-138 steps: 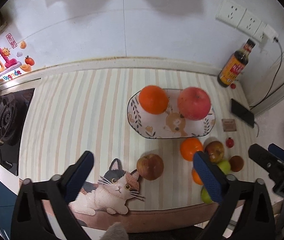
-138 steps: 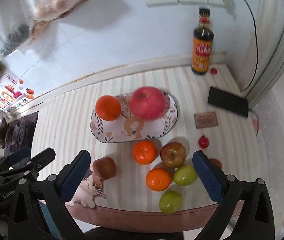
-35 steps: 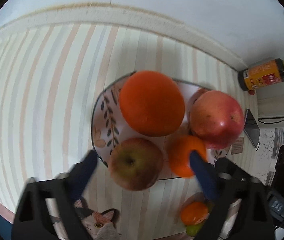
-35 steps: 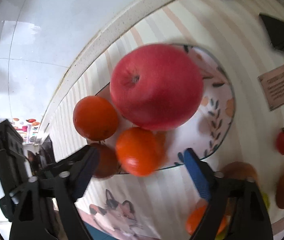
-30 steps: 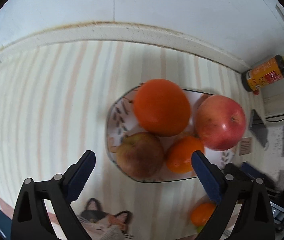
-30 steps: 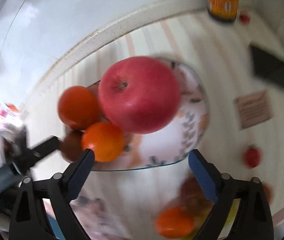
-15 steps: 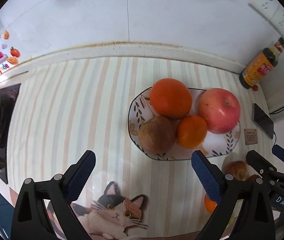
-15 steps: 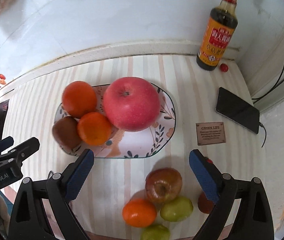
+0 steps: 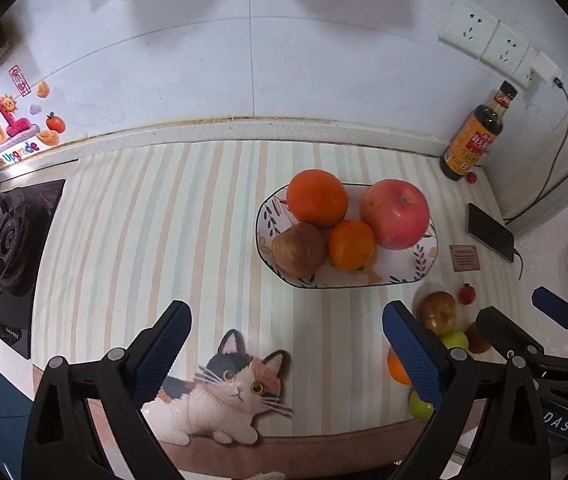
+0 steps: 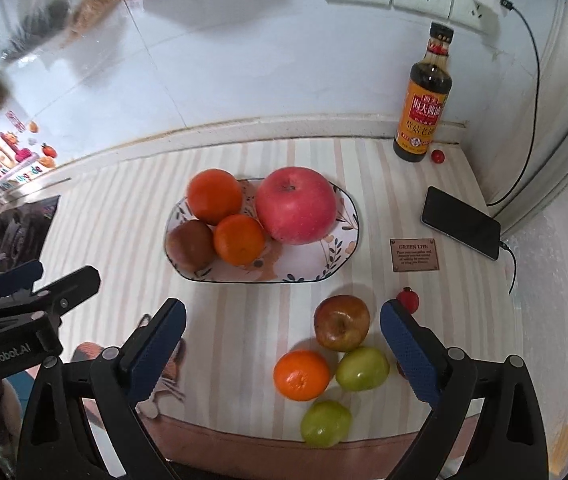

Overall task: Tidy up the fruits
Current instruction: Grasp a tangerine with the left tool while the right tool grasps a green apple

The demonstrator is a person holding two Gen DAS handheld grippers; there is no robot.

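In the left wrist view, the left gripper's right finger (image 9: 412, 352) hides most of an orange (image 9: 396, 368) and a green fruit (image 9: 419, 405) at four o'clock.

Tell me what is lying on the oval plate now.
On the plate lie four fruits: a big red apple, a large orange, a smaller orange and a brownish apple. The plate's drawing under them is mostly covered.

Four fruits on the plate (image 10: 340, 258) — more loose nearby
The right gripper (image 10: 281, 334) hangs empty, wide apart, over a russet apple (image 10: 342, 322).
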